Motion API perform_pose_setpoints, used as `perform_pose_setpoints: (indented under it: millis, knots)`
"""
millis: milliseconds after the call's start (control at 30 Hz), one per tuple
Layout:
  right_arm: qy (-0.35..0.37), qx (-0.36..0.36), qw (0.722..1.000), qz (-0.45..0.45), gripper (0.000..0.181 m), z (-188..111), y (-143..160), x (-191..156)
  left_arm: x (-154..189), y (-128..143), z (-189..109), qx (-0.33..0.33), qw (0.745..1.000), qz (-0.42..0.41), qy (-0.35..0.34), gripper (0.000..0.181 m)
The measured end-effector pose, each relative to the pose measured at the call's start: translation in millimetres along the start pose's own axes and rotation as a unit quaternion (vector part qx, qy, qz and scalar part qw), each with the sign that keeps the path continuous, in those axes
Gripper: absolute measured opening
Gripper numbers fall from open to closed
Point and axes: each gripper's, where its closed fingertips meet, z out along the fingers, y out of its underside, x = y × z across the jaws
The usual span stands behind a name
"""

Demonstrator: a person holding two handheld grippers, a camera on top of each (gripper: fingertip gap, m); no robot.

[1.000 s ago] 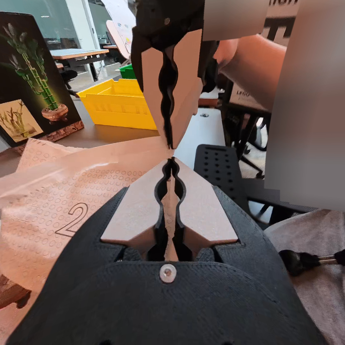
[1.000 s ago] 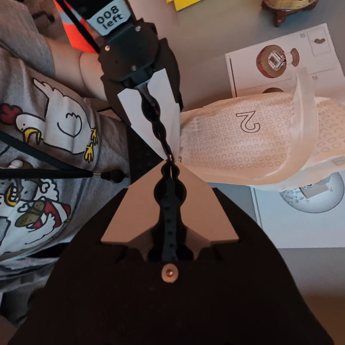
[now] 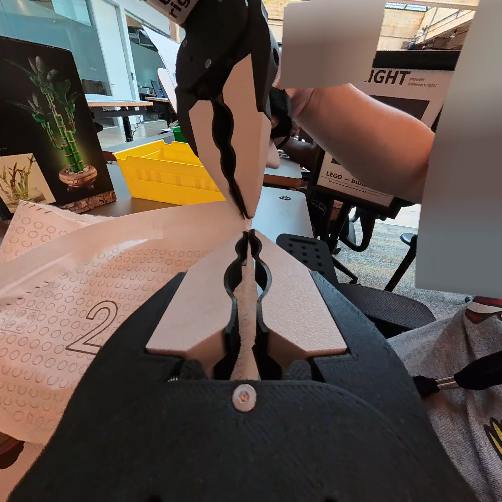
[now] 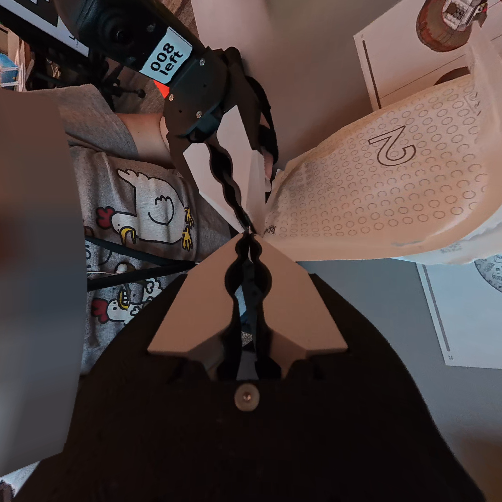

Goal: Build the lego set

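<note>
Left wrist view: left gripper (image 3: 248, 234) and right gripper (image 3: 245, 216), at twelve o'clock, are both pinching one corner of the paper bag (image 3: 81, 285) tip-to-tip, probably to tear it open.

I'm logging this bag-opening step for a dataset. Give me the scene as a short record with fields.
held item: paper bag, patterned with circles, unopened as far as visible
left gripper: shut on the bag's corner
right gripper: shut on the same corner, tips nearly meeting the left's
under the bag: instruction booklet, open on the table
behind: yellow bin, set box standing upright
</note>
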Motion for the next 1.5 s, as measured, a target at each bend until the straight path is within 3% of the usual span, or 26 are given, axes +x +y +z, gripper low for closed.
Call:
perform_pose_setpoints:
  millis: [700,800,967,1033,1300,1500]
  knots:
    - [0.053,-0.011,0.997,-0.061,0.0,6.5,7.3,-1.0,5.0,4.3,0.0,-0.022,0.999,0.046,-0.011,0.0]
    - [0.06,-0.008,0.996,-0.061,0.0,5.6,10.7,1.1,0.4,11.6,0.2,-0.044,0.997,0.063,-0.032,0.011]
    - [0.073,0.002,0.996,-0.058,0.0,3.9,18.9,6.5,0.0,18.6,7.6,-0.071,0.994,0.077,-0.035,0.014]
    - [0.084,-0.003,0.994,-0.065,0.0,3.9,24.4,9.0,6.2,23.9,11.6,-0.09,0.992,0.084,-0.016,0.0]
    - [0.157,-0.094,0.975,-0.124,0.005,14.9,40.3,13.6,8.9,37.0,21.6,-0.14,0.983,0.116,-0.021,0.0]
    - [0.17,-0.099,0.972,-0.126,0.0,15.3,36.3,16.4,8.8,35.2,19.9,-0.129,0.985,0.112,-0.023,0.0]
